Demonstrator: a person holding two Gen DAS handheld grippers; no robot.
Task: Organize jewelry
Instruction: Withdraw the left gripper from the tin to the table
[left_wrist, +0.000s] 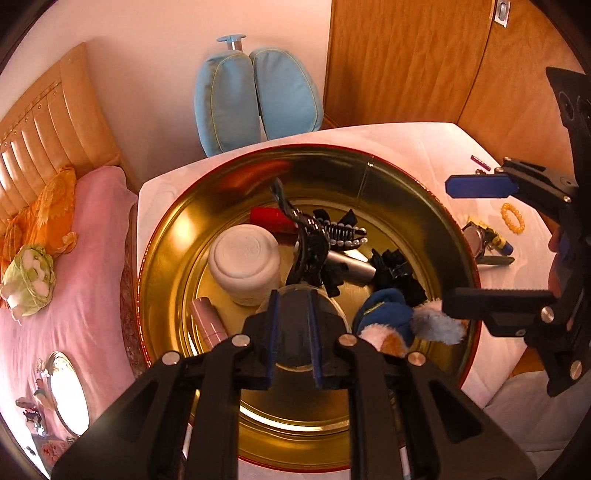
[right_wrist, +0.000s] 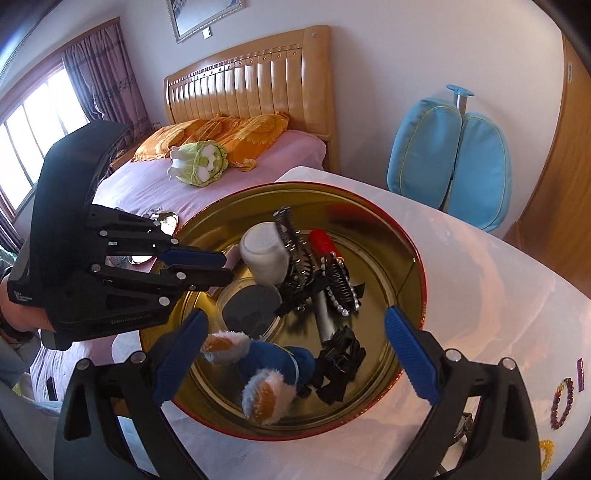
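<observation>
A round gold tin (left_wrist: 166, 240) (right_wrist: 402, 236) with a red outside stands on the white table (right_wrist: 498, 295). It holds a white jar (left_wrist: 243, 258), a red lipstick (right_wrist: 323, 240), pearl-trimmed black hair clips (right_wrist: 340, 284), a silver tube, a pink tube and a blue plush piece (right_wrist: 273, 362). My left gripper (left_wrist: 295, 332) (right_wrist: 223, 267) hovers over the tin's near-left part, shut with nothing in it. My right gripper (right_wrist: 295, 354) (left_wrist: 448, 243) hangs wide open over the tin's other side. Right of the tin lie a yellow bead bracelet (left_wrist: 512, 218), a dark red bead bracelet (right_wrist: 563, 402) and a watch (left_wrist: 480, 240).
A small purple stick (left_wrist: 482, 162) lies on the table near the wooden wardrobe (left_wrist: 406, 55). A blue chair (right_wrist: 450, 147) stands behind the table. The pink bed (left_wrist: 74, 258) with orange pillows and a cabbage plush borders the table's left edge; a round mirror lies on it.
</observation>
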